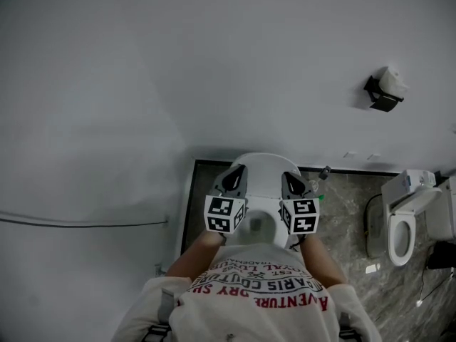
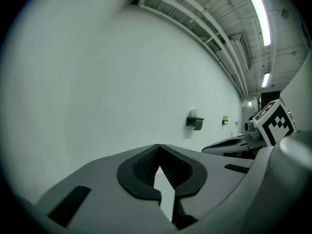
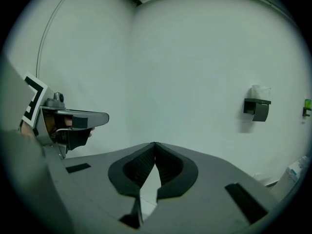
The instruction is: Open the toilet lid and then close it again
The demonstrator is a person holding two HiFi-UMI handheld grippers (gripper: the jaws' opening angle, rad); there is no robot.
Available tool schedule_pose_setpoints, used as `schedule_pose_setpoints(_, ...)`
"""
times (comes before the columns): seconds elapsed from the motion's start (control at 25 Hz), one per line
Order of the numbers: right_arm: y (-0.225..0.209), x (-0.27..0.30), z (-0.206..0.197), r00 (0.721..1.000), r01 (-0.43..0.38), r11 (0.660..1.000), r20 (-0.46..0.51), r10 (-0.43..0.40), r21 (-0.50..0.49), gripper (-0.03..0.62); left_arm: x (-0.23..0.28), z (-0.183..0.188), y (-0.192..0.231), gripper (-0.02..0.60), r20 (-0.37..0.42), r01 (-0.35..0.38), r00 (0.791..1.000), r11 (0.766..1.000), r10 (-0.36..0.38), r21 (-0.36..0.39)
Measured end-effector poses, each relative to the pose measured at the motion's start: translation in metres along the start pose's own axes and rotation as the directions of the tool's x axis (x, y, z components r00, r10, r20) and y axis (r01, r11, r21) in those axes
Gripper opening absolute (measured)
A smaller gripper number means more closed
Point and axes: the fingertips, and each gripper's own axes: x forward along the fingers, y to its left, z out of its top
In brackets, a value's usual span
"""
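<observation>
My left gripper (image 1: 232, 179): fingers closed tip to tip, nothing between them. My right gripper (image 1: 293, 184): the same, fingers together and empty. Both are held side by side, apart, above the toilet (image 1: 264, 167). Both point toward the white wall.

The toilet stands at the floor's (image 1: 342, 212) far edge against the wall, in its left corner. Its bowl opening (image 1: 261, 226) shows between the two marker cubes. Beyond my fingertips there is a rounded white part; I cannot tell whether it is lid or tank.

A second toilet (image 1: 403, 223) stands further right along the same far edge. A paper holder (image 1: 385, 91) hangs on the wall above it.
</observation>
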Motion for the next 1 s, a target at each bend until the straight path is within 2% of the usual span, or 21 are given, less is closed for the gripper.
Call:
schedule_pose_setpoints(0.16, 0.001, 0.0, -0.001, 1.0, -0.006, 1.0, -0.003, 0.006, 0.025, 0.014, -0.003, -0.004, 0.002, 0.006, -0.014, -0.001, 1.0, 1.0, 0.001, 0.009)
schedule_pose_setpoints(0.32, -0.002, 0.003, -0.006, 1.0, -0.001, 1.0, -0.007, 0.002, 0.031, 0.014, 0.0, -0.007, 0.002, 0.006, -0.021, -0.002, 1.0, 0.999, 0.003, 0.054)
schedule_pose_setpoints(0.48, -0.008, 0.005, -0.01, 1.0, -0.006, 0.999, -0.019, 0.007, 0.039, 0.014, 0.006, -0.01, 0.004, 0.006, -0.015, -0.01, 1.0, 1.0, 0.01, 0.01)
schedule_pose_setpoints(0.68, -0.013, 0.01, -0.02, 0.999, -0.007, 1.0, -0.035, 0.008, 0.028, 0.014, 0.013, -0.023, 0.008, 0.006, -0.044, -0.034, 0.998, 0.999, 0.034, 0.016)
schedule_pose_setpoints(1.0, -0.008, 0.024, -0.037, 0.995, -0.046, 0.995, -0.094, 0.038, -0.083, 0.014, 0.024, -0.055, 0.016, 0.006, -0.12, -0.047, 0.992, 0.999, 0.049, 0.023)
